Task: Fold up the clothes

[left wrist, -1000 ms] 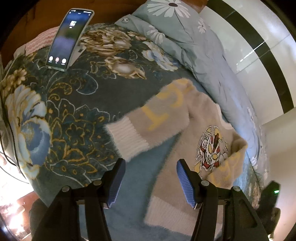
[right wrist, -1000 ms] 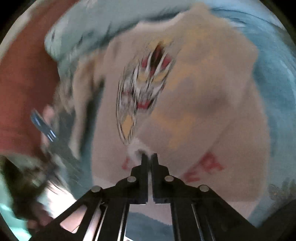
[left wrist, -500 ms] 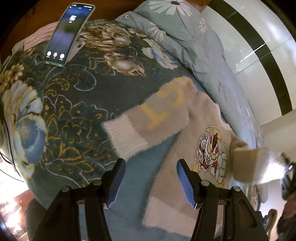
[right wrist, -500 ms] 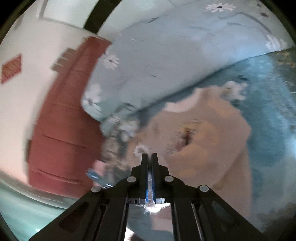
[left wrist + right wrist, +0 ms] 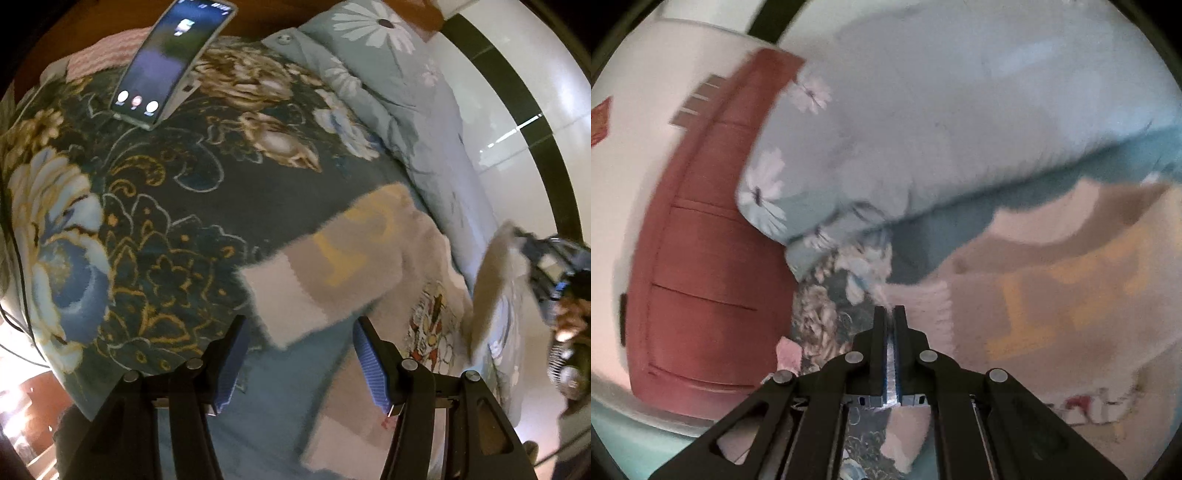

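In the left wrist view, the left gripper (image 5: 299, 354) is hovering with its blue-padded fingers spread wide apart, gripping nothing, just above the sweater (image 5: 373, 280), which is lying on the floral blanket (image 5: 147, 206) covering the bed. One sleeve (image 5: 317, 280) with yellow lettering and a pale cuff is stretching out toward the gap between the fingers, and the sweater's cartoon print (image 5: 428, 325) is showing just beside the right-hand finger. A phone (image 5: 166, 62) is leaning up at the far end of the blanket, and a daisy-print quilt (image 5: 402, 96) is lying along the far side. At the right edge, the right gripper (image 5: 543, 262) is lifting the other sleeve (image 5: 491, 280) off the bed. In the right wrist view, the right gripper (image 5: 889, 314) is showing its fingers pressed together, pinching the pale cuff (image 5: 923, 306) of that sleeve, with the blurred sweater (image 5: 1063, 317) spreading to the right, the quilt (image 5: 923, 122) beyond, and a reddish wooden headboard (image 5: 713, 236) at left.
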{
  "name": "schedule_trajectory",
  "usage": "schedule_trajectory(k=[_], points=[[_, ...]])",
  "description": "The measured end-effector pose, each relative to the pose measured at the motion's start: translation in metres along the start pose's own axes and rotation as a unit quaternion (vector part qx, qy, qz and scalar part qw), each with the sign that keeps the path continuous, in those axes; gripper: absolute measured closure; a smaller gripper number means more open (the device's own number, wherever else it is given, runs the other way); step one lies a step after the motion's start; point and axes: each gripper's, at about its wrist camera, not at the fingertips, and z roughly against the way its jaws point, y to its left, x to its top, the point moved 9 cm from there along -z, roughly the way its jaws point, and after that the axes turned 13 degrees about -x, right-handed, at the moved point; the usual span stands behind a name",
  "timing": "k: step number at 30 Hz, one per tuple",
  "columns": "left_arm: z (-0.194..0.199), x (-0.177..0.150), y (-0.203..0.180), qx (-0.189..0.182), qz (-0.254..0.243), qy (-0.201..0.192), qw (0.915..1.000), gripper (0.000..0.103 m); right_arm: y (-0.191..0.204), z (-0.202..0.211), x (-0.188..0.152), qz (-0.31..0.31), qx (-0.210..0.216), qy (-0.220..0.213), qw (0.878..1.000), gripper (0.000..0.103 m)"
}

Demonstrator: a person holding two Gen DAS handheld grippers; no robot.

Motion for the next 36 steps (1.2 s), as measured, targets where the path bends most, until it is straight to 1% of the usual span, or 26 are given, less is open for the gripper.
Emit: schedule_trajectory(k=[4,6,9,10,12,14,15,16,17,18,20,21,23,24,25,26,27,28,29,30,32,33,35,36], points=[[-0.006,0.008,0.017,0.004,0.02,0.001,0.9998,0.041,-0.015,-0.066,-0.01,-0.003,-0.061,0.04,0.997,0.1],[-0.009,0.01,0.024,0.003,0.028,0.002,0.9996,0.041,-0.021,-0.088,-0.012,-0.003,-0.08,0.045,0.996,0.1],[-0.018,0.011,0.031,0.005,0.039,0.006,0.9992,0.041,-0.026,-0.111,-0.017,0.0,-0.091,0.059,0.994,0.099],[-0.02,0.011,0.032,0.006,0.041,0.006,0.9991,0.041,-0.027,-0.116,-0.019,0.006,-0.092,0.067,0.993,0.097],[-0.026,0.008,0.034,0.014,0.041,0.012,0.999,0.041,-0.027,-0.121,-0.026,0.024,-0.093,0.084,0.992,0.097],[-0.031,0.003,0.033,0.014,0.042,0.021,0.9988,0.041,-0.024,-0.113,-0.026,0.033,-0.076,0.081,0.993,0.094],[-0.034,0.001,0.032,0.014,0.043,0.026,0.9986,0.041,-0.022,-0.108,-0.025,0.036,-0.066,0.076,0.994,0.085],[-0.036,-0.001,0.03,0.008,0.045,0.028,0.9986,0.041,-0.021,-0.098,-0.024,0.037,-0.054,0.07,0.995,0.064],[-0.038,-0.003,0.028,0.002,0.046,0.031,0.9985,0.041,-0.02,-0.087,-0.023,0.037,-0.041,0.062,0.997,0.055],[-0.042,-0.006,0.027,-0.007,0.057,0.035,0.9977,0.041,-0.02,-0.074,-0.023,0.04,-0.029,0.053,0.997,0.051],[-0.049,-0.011,0.027,-0.025,0.081,0.041,0.9956,0.041,-0.027,-0.049,-0.028,0.047,-0.013,0.04,0.998,0.051],[-0.053,-0.013,0.028,-0.034,0.094,0.043,0.9941,0.041,-0.038,-0.04,-0.033,0.046,-0.015,0.038,0.998,0.051],[-0.061,-0.02,0.032,-0.039,0.122,0.046,0.9907,0.043,-0.06,-0.021,-0.045,0.044,-0.018,0.035,0.998,0.051],[-0.063,-0.021,0.032,-0.042,0.128,0.045,0.9899,0.043,-0.071,-0.012,-0.051,0.043,-0.02,0.034,0.998,0.051],[-0.065,-0.022,0.032,-0.041,0.132,0.039,0.9897,0.046,-0.082,-0.003,-0.057,0.042,-0.021,0.032,0.998,0.051],[-0.065,-0.022,0.031,-0.044,0.131,0.029,0.99,0.051,-0.093,0.006,-0.062,0.041,-0.023,0.03,0.998,0.051],[-0.065,-0.022,0.03,-0.042,0.13,0.026,0.9903,0.064,-0.104,0.016,-0.068,0.04,-0.024,0.029,0.998,0.051],[-0.066,-0.022,0.029,-0.039,0.129,0.022,0.9906,0.078,-0.115,0.025,-0.074,0.039,-0.026,0.027,0.999,0.051],[-0.065,-0.021,0.028,-0.034,0.127,0.018,0.9912,0.084,-0.126,0.034,-0.08,0.038,-0.027,0.026,0.999,0.051],[-0.064,-0.02,0.028,-0.028,0.125,0.013,0.9917,0.087,-0.137,0.043,-0.086,0.037,-0.029,0.024,0.999,0.051],[-0.054,-0.011,0.023,-0.005,0.111,-0.005,0.9938,0.09,-0.162,0.054,-0.093,0.013,-0.025,0.024,0.999,0.051],[-0.048,-0.005,0.02,0.0,0.103,-0.015,0.9945,0.091,-0.174,0.059,-0.094,-0.001,-0.022,0.02,1.0,0.051],[-0.028,0.016,0.001,0.02,0.062,-0.047,0.9968,0.092,-0.195,0.068,-0.095,-0.028,-0.01,0.012,0.999,0.051],[-0.019,0.027,-0.014,0.022,0.037,-0.059,0.9973,0.093,-0.203,0.071,-0.095,-0.039,-0.005,0.009,0.999,0.051]])
